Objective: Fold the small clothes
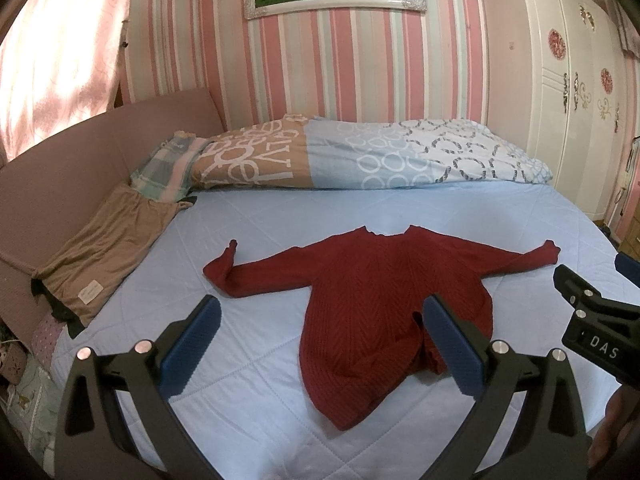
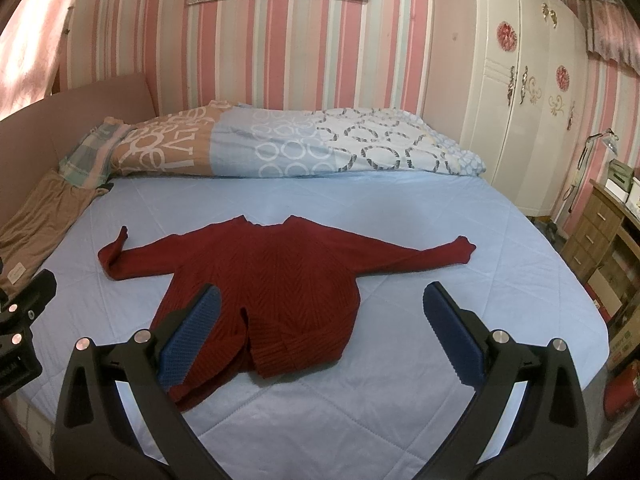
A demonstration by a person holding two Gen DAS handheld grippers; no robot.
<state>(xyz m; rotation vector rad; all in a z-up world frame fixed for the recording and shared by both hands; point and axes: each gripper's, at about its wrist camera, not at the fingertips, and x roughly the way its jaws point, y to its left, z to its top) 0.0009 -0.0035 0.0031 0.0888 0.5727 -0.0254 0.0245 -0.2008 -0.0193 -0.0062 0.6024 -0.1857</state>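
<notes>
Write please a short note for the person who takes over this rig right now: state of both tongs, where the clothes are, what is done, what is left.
Left tongs: open, holding nothing, hovering over the near hem of the red sweater.
Right tongs: open, holding nothing, hovering over the same hem.
Red sweater: lies flat on the blue bedsheet, both sleeves spread out; the left sleeve end is bent back, and the near hem is bunched up.
Tan garment: lies at the left edge of the bed, beside the headboard.
Done: the sweater is laid out; no fold made yet.
Left: smooth the hem, fold in the sleeves, fold the body.
</notes>
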